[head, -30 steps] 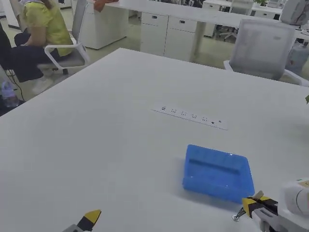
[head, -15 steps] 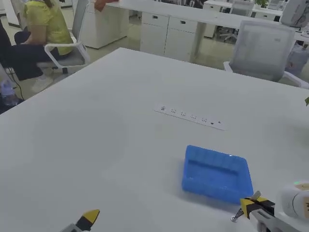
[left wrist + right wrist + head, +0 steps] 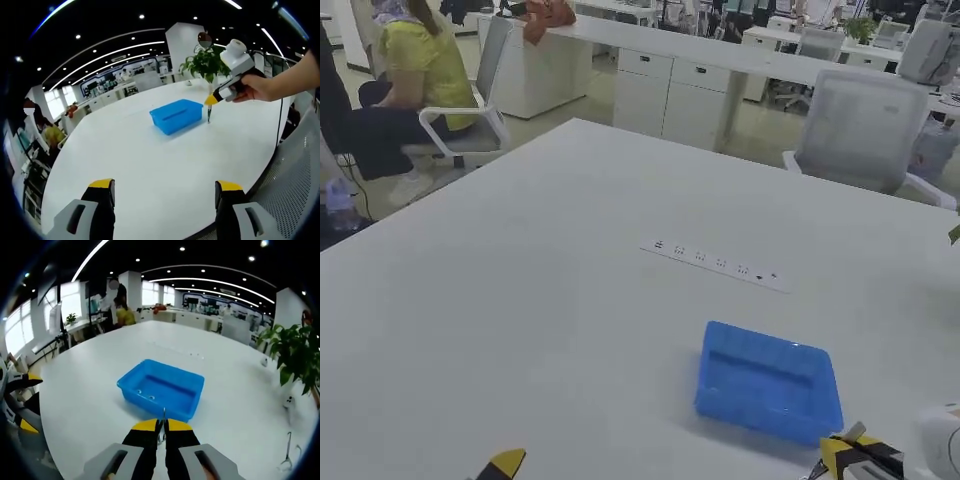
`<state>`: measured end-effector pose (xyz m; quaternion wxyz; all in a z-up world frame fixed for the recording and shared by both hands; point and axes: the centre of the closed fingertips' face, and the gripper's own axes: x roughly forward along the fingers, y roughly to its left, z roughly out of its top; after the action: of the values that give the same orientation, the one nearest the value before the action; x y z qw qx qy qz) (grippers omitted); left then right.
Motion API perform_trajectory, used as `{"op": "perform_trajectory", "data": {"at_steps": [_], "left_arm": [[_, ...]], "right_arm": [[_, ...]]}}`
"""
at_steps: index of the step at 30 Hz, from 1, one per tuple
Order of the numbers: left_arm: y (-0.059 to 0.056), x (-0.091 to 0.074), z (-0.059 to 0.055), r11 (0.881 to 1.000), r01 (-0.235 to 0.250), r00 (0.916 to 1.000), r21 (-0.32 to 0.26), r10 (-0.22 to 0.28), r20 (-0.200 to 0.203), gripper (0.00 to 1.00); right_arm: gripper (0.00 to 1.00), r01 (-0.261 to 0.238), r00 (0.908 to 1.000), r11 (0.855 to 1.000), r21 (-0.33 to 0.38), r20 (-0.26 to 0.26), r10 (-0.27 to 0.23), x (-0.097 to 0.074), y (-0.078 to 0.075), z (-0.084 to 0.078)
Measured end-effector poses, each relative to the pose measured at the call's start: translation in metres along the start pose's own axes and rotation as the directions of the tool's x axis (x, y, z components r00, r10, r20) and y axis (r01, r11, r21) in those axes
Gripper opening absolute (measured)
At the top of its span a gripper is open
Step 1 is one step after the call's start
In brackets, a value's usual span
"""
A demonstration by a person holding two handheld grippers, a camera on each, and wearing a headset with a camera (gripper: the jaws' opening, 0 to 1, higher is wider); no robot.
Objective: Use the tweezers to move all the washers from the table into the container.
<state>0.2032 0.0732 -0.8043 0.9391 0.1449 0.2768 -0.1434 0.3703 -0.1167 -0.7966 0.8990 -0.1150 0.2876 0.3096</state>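
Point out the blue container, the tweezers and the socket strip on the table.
blue container (image 3: 172,387): right gripper view, bare floor inside.
tweezers (image 3: 163,417): right gripper view, exposed shaft near the tip.
socket strip (image 3: 715,262): head view, its middle.

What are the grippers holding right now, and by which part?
The right gripper clamps the tweezers by their rear end, tips free; the left gripper holds nothing.

Head view: high, facing forward and down across the white table (image 3: 520,300); blue container (image 3: 768,382) low in frame.
Left gripper view: low over the table edge, container at mid-distance, right gripper (image 3: 211,100) beside it.
Right gripper view: close, looking along the tweezers (image 3: 163,419) over the container.
All three views share the container and tabletop.
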Motion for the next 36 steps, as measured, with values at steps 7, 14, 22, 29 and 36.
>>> {"op": "perform_trajectory", "data": {"at_steps": [7,14,22,29,36], "left_arm": [[0.002,-0.001,0.003,1.0,-0.004,0.9999,-0.008,0.004,0.016,0.84],[0.001,-0.001,0.003,1.0,-0.004,0.9998,0.001,0.004,0.017,0.85],[-0.001,0.0,0.001,1.0,0.005,1.0,0.006,-0.005,0.008,0.85],[-0.003,0.001,0.0,1.0,0.016,0.9999,0.006,-0.016,0.0,0.89],[-0.004,0.001,-0.002,1.0,0.017,0.9998,0.015,-0.016,-0.006,0.88]], "right_arm": [[0.0,0.004,0.9992,1.0,0.016,0.04,-0.005,-0.011,0.001,0.017],[0.0,0.008,0.9967,1.0,0.001,0.081,-0.009,-0.014,0.0,0.038],[0.0,0.014,0.9921,1.0,-0.007,0.124,-0.013,-0.011,-0.005,0.064],[0.01,0.013,0.9906,1.0,-0.024,0.136,-0.01,-0.001,-0.006,0.076],[0.01,0.008,0.9933,0.999,-0.034,0.116,-0.004,0.02,-0.01,0.074]]}}
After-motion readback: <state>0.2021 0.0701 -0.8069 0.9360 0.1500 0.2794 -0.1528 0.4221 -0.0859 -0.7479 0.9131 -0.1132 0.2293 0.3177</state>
